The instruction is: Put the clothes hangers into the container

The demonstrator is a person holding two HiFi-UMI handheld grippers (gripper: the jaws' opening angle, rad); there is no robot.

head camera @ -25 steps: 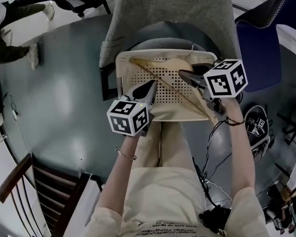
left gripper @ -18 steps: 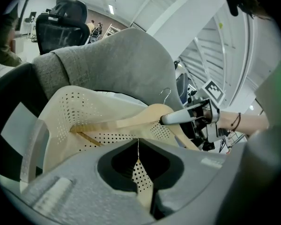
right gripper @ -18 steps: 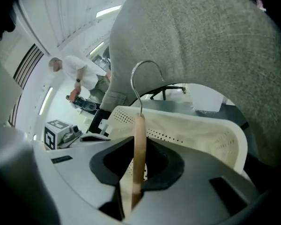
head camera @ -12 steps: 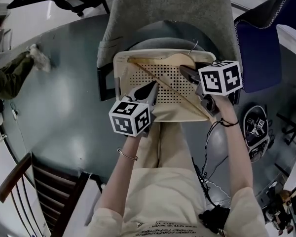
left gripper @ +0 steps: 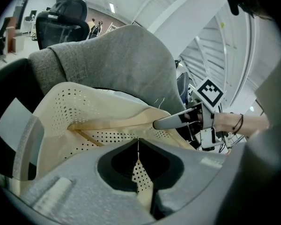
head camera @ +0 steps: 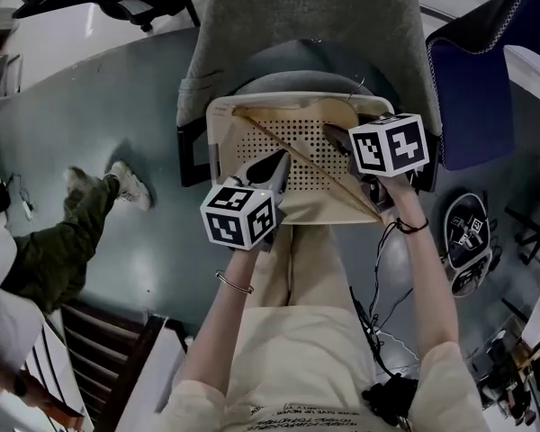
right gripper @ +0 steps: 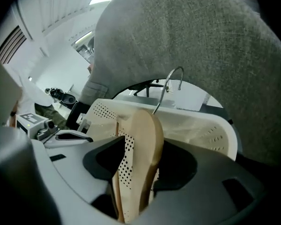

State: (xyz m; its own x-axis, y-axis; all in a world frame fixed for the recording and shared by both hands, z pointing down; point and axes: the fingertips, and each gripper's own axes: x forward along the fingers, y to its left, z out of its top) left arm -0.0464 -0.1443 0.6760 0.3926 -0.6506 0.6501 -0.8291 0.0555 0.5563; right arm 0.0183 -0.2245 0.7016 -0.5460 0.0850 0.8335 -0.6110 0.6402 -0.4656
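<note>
Wood: clothes hanger [head camera: 310,165], slantwise inside the cream perforated container [head camera: 214,142], its hook end between the right gripper [head camera: 333,136] jaws. These have just been opening, pads now clear; hanger judged delivered. Left gripper [left gripper: 137,149] pinches the container's near rim.

Container [head camera: 218,142] is open on top, the only way in. The gray chair back [head camera: 306,25] rises right behind the far rim and blocks that side. Hanger [head camera: 297,154] lies diagonally inside, leaving bare perforated bottom only on either side of its bar. Left tool [head camera: 277,158] is clamped on the near wall and fills the near-left corner. Right tool [head camera: 328,133] crowds the right end; its jaws have just been opening, hanger between them with gaps either side. Wearer's legs [head camera: 292,259] are just beside the near rim. Blue chair [head camera: 486,88] is near on the right. Floor [head camera: 117,106] on the left is open, with a bystander's leg [head camera: 72,232] well apart.
</note>
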